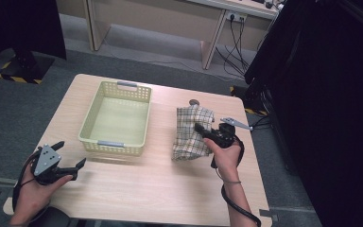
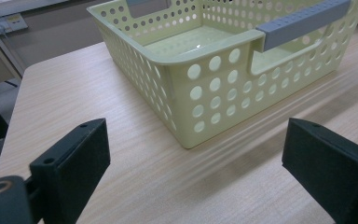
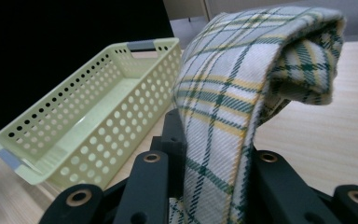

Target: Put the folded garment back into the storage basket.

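The right gripper point(image 1: 207, 132) has its fingers point(image 3: 151, 184) clenched on the plaid cloth point(image 1: 192, 132), and the matter that decides the coming move is where the basket point(image 1: 90, 117) lies from that grip: it sits to the left across the counter point(image 1: 170, 184), near the cloth but not touching it, with its long axis running away from the person. In the right gripper view the cloth point(image 3: 242, 93) rises between the two fingers and folds over at the top into a thick roll that droops toward the right, so the bulk of it is above and ahead of the grip rather than below it. In the high view its lower part seems to rest on the counter, though whether it is fully lifted cannot be told. The basket point(image 3: 81, 119) appears there at the left, open and empty. A likely next move is a carry leftward over the near rim, and the right hand point(image 1: 227, 158) is plainly the nearer one. The left gripper point(image 1: 71, 166) rests at the counter's near left corner, its fingers point(image 2: 72, 165) spread wide and grasping nothing, pointed at the basket's point(image 2: 214, 84) near corner, close to it yet apart.
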Action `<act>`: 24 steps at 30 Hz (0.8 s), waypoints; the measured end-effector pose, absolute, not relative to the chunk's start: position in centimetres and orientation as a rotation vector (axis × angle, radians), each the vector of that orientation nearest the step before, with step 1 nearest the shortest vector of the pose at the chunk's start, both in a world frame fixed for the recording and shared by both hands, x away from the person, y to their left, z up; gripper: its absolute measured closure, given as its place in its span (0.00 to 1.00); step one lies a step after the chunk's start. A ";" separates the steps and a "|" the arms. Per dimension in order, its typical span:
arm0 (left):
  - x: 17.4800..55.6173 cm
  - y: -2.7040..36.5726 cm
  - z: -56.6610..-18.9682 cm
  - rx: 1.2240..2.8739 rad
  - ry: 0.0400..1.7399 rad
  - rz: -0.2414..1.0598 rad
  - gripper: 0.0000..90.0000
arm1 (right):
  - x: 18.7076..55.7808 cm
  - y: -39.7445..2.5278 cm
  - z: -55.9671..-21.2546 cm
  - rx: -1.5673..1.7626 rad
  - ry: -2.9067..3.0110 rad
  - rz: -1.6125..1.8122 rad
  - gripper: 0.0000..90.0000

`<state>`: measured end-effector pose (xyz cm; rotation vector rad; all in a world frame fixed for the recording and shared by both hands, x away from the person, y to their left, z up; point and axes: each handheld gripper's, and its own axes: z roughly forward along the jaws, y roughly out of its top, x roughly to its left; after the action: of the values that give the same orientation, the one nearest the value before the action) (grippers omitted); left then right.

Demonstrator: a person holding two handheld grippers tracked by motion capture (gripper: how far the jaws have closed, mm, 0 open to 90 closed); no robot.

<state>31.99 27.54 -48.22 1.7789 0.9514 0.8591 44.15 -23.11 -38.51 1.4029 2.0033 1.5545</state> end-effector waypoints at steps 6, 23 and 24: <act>32.0 27.6 -48.2 1.772 0.953 0.855 0.08 | 44.5 -22.1 -37.2 1.373 2.006 1.585 0.84; 32.0 27.6 -48.2 1.772 0.948 0.851 0.08 | 45.9 -18.3 -33.5 1.288 1.994 1.677 0.84; 32.0 27.6 -48.2 1.772 0.948 0.851 0.08 | 46.0 -18.1 -33.3 1.283 1.994 1.680 0.84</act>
<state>31.98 27.65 -48.21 1.7720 0.9483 0.8510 45.95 -18.06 -33.32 1.2835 1.9937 1.6805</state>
